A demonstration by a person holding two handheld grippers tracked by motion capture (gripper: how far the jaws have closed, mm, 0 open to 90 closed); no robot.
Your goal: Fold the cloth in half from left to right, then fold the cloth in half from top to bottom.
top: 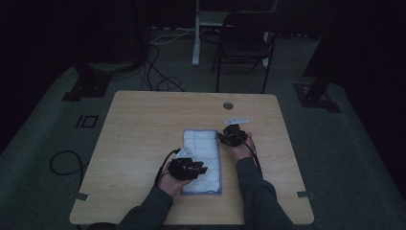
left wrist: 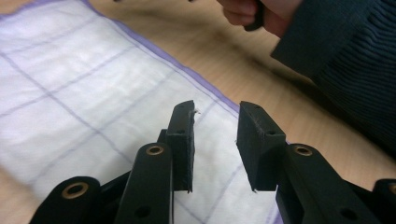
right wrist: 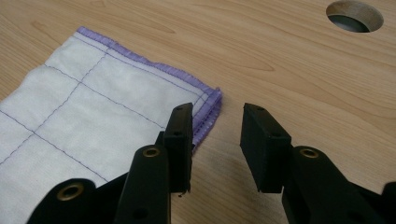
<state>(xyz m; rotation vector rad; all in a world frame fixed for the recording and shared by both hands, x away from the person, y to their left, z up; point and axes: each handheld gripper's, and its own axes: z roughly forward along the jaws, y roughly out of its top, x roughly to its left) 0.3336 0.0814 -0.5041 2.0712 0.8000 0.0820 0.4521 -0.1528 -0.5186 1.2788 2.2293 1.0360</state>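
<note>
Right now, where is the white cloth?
The white cloth lies folded flat at the table's centre in the high view, between the left hand-held gripper and right hand-held gripper.

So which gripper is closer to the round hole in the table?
The right gripper. It sits at the cloth's far right corner, just below the hole. The left gripper is over the cloth's near end, farther away.

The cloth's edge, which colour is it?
Purple stitching borders the white cloth; the right gripper view shows it best.

High view: overhead, facing forward-down on table [top: 143, 124]. Both claw cameras: close, low, sharing white cloth [top: 203, 160].
</note>
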